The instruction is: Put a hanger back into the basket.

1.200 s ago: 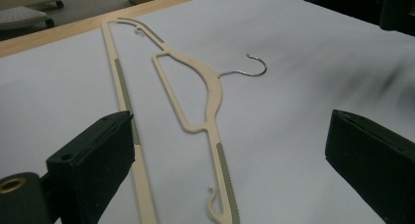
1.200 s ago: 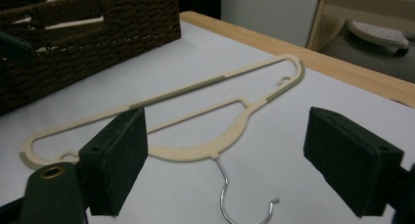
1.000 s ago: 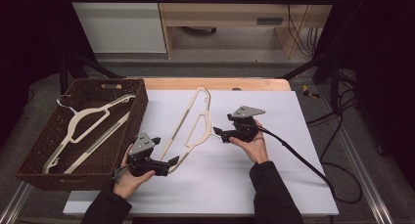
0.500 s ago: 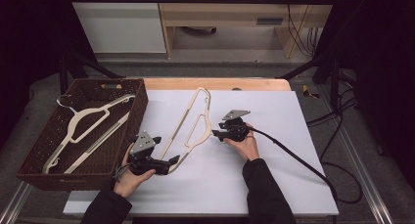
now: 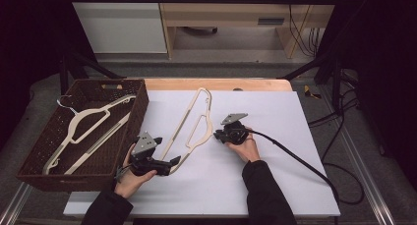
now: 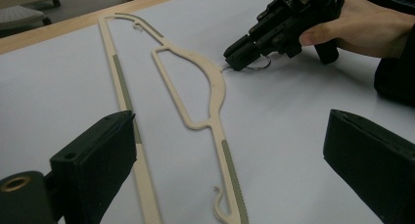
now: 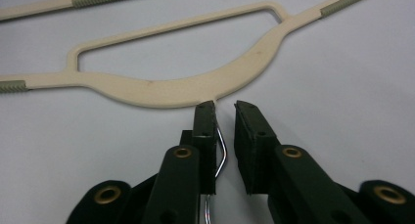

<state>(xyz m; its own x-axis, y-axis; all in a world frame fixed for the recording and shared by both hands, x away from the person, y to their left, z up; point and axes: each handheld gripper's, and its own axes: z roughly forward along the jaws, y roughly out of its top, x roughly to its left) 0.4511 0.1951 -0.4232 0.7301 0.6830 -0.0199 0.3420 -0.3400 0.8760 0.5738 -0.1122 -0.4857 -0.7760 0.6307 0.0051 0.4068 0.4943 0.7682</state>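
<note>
Cream hanger (image 5: 193, 124) flat on the white table (image 5: 275, 176), slanting from the far edge toward the near left, just right of the wicker basket (image 5: 140, 104). Right gripper (image 7: 224, 109) at the hanger's neck, jaws narrowly apart either side of the wire hook (image 7: 220, 153), not yet pinched on it. Left gripper (image 5: 169, 162) by the hanger's near end, jaws spread wide, nothing between them. Another hanger (image 5: 88, 126) inside the basket. Broad bare table right of and in front of the right hand (image 5: 248, 149); basket wall close on the left.
</note>
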